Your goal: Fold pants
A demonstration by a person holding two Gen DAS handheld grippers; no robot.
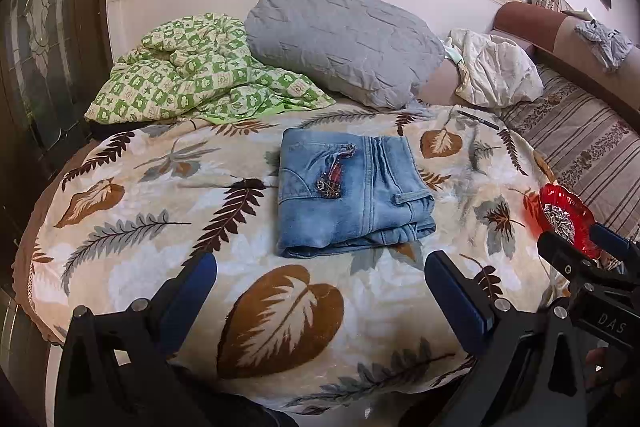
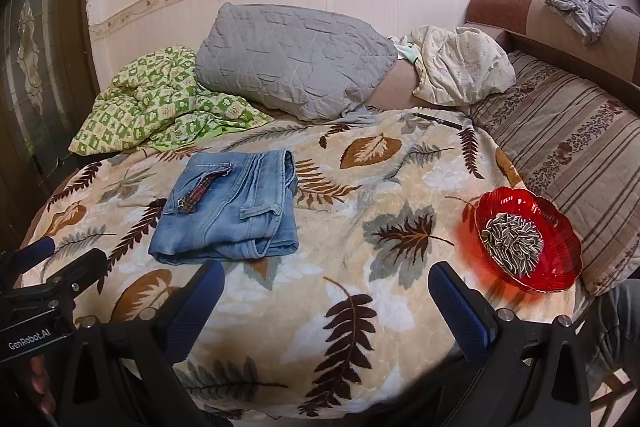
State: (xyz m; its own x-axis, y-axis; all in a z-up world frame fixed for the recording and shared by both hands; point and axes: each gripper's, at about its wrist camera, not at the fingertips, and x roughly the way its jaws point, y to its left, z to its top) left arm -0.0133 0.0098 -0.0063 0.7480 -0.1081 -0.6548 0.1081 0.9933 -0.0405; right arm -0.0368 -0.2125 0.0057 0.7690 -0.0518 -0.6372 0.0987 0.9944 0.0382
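Observation:
Light blue denim pants [image 1: 352, 193] lie folded into a compact square on the leaf-patterned blanket [image 1: 160, 227], a red plaid strap on their top side. In the right wrist view the same pants [image 2: 230, 207] sit to the left of centre. My left gripper [image 1: 320, 275] hovers open just in front of the pants' near edge, nothing between its blue pads. My right gripper [image 2: 326, 287] is open too, over bare blanket [image 2: 360, 307] to the right of the pants. The right gripper [image 1: 580, 239] also shows at the right edge of the left wrist view.
A red glass dish of sunflower seeds [image 2: 528, 241] sits on the blanket's right side, close to my right gripper. A grey pillow [image 1: 344, 43], a green checked quilt [image 1: 192, 71], a white cloth bundle [image 2: 460, 67] and a pen [image 2: 438, 121] lie at the back. A striped cushion [image 2: 568, 155] is on the right.

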